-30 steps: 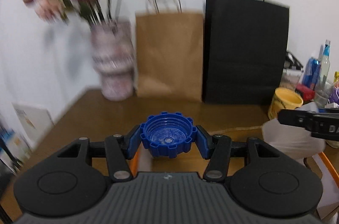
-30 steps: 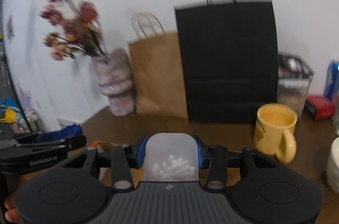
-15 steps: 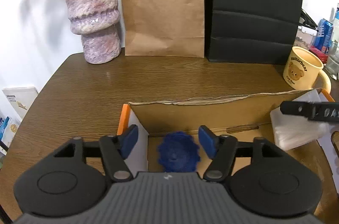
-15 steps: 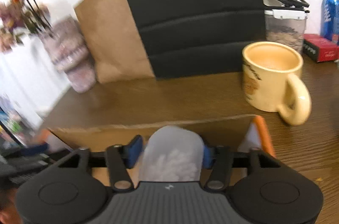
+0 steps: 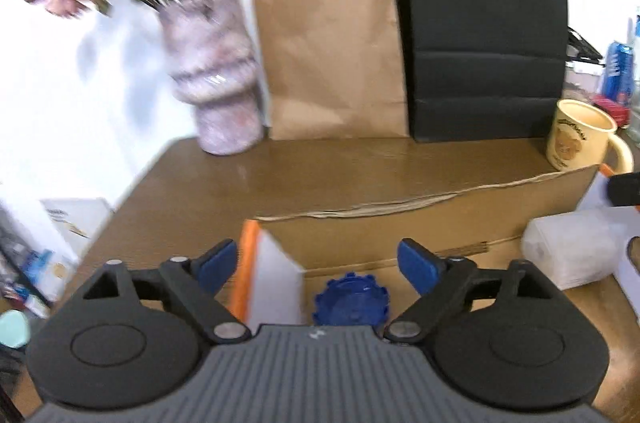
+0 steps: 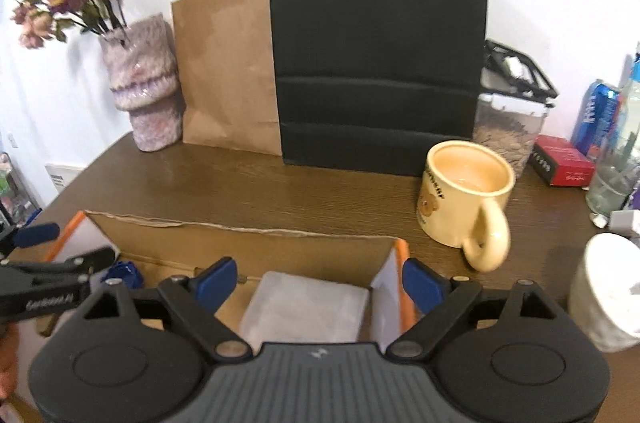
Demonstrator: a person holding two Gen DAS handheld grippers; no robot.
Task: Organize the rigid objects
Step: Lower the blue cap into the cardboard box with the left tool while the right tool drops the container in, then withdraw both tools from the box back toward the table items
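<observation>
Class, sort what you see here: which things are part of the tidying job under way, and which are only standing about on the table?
Part of the job:
- cardboard box
- blue cap, in the box
- translucent container, in the box
- left gripper, opening
- right gripper, opening

Standing about:
- yellow mug
- vase of flowers
- brown bag
- black bag

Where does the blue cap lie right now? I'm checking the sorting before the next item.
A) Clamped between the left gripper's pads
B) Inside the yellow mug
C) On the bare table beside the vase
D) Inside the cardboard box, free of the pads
D: the blue cap rests on the floor of the cardboard box, and the opening left gripper has its pads well clear of it.
</observation>
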